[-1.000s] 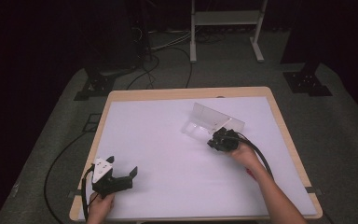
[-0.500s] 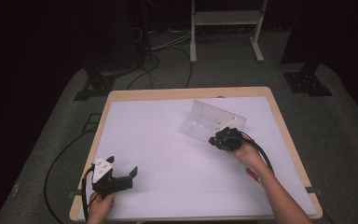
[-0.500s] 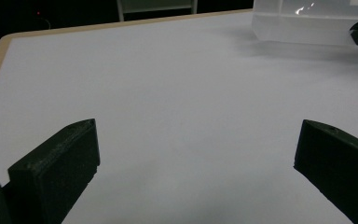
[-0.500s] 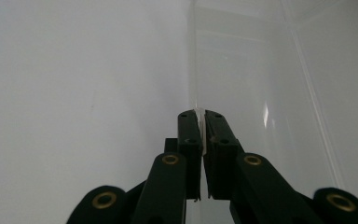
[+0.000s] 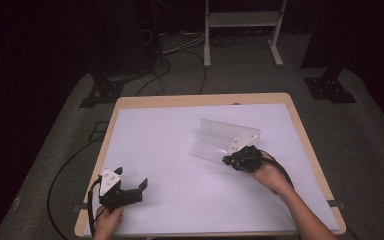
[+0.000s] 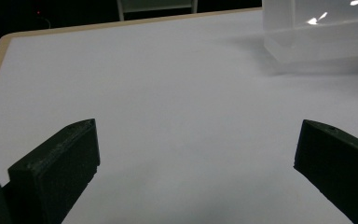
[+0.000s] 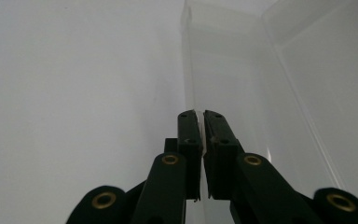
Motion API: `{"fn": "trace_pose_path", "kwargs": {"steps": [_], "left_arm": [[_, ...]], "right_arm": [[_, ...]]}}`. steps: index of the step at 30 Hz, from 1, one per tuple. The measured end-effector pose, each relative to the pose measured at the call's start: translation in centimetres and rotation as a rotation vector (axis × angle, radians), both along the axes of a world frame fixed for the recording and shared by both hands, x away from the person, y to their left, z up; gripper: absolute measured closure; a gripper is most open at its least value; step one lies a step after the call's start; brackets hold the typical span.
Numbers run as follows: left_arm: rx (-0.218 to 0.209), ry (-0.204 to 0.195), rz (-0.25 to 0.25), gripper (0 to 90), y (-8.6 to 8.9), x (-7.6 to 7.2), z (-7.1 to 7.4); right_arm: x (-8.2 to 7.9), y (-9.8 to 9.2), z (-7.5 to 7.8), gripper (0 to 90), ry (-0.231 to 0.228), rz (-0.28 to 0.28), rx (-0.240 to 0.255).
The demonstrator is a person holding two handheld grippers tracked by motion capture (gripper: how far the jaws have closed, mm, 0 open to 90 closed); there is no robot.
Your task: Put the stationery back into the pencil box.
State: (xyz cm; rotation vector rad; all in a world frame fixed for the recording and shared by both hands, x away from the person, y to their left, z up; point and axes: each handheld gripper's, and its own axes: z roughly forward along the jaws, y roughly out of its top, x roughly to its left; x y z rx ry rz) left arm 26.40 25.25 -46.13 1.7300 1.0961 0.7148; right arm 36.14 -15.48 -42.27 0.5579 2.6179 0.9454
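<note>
Currently right gripper [image 5: 233,160] pinches the near wall of the clear box [image 5: 222,139], long axis crosswise; left gripper [image 5: 131,186] spread, well apart

Clear plastic box [image 5: 225,140], rectangular and open, tilted up on its side over the white table's right half, 1 thin wall pinched between the closed jaws of the right gripper [image 5: 232,159].
</note>
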Motion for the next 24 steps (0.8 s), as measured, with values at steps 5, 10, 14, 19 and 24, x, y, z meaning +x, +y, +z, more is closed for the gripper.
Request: {"fn": "trace_pose_path", "kwargs": {"steps": [5,10,14,19,24], "left_arm": [[0.003,-0.001,0.000,0.0,-0.1,0.0,0.0],[0.002,-0.002,0.001,0.0,0.0,0.0,0.0],[0.001,0.001,-0.001,0.0,0.0,0.0,0.0],[0.002,-0.003,-0.001,0.0,-0.1,0.0,0.0],[0.002,-0.003,0.000,0.0,-0.1,0.0,0.0]], "right_arm": [[-1.2,0.1,0.0,86.1,0.014,0.033,0.023],[-2.0,0.2,-0.7,86.4,0.003,0.036,0.012],[-2.6,0.0,-0.8,86.4,0.013,0.041,0.046],[-3.4,-0.2,-1.1,86.4,0.015,0.047,0.073],[-3.7,-0.5,-1.6,86.4,0.046,0.045,0.092]]}}
